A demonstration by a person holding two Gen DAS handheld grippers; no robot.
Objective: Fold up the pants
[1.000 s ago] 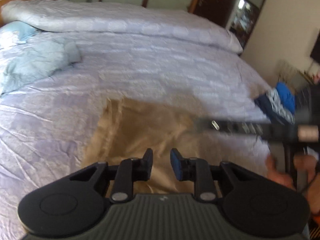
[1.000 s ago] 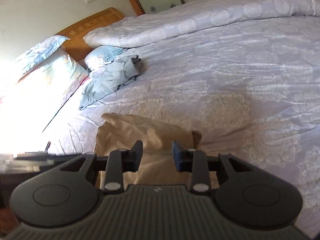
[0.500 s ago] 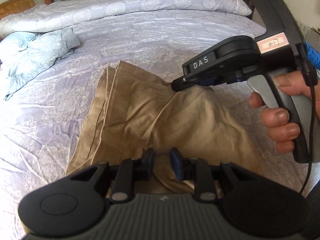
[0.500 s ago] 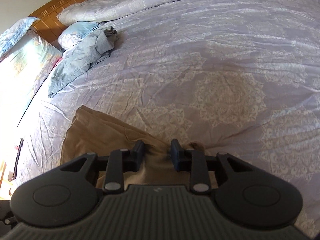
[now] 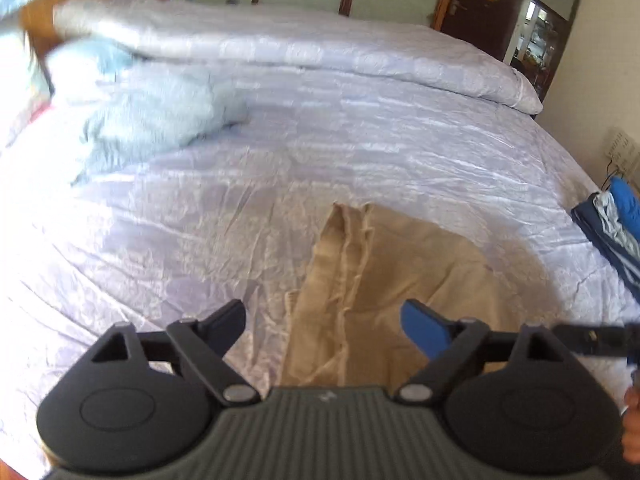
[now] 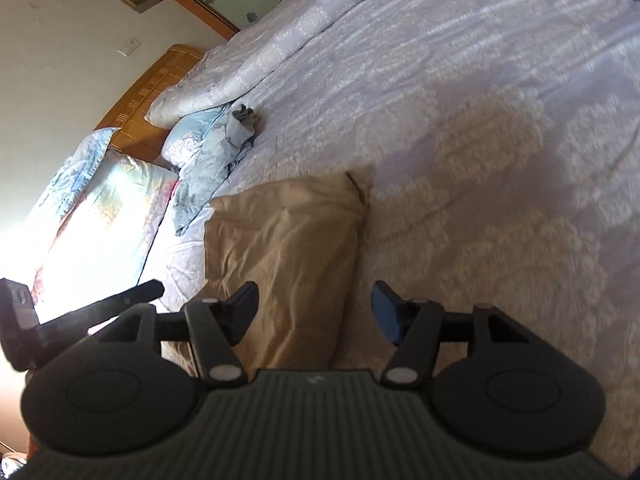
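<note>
Here, a pair of tan pants [image 5: 400,276] lies folded into a compact bundle near the close edge of a bed dressed in a lavender patterned bedspread [image 5: 360,152], as two hand-held grippers stand released above it. The left gripper [image 5: 324,322] has just been opening; its jaws now gape wide, one finger over bare bedspread and the other over the cloth, and no fabric is caught between them. The right gripper [image 6: 314,308] has likewise just been opening and hangs over the other side of the bundle, its pads clear of the tan cloth, with part of the left tool showing dark at the left edge of its view. In the right wrist view the pants read as a tidy rectangle with one corner slightly peaked [image 6: 352,184], layered hems stacked along the far edge in the left wrist view, which suggests a fold has been laid and let go. Both tools point down at the garment, probably so the person can judge whether another fold or a smoothing pass is needed. A rumpled pale-blue garment [image 5: 148,120] lies well apart near the pillows [image 6: 100,216] and wooden headboard [image 6: 156,84], and a blue striped item [image 5: 608,224] rests at the bed's right edge, beyond the work area.
</note>
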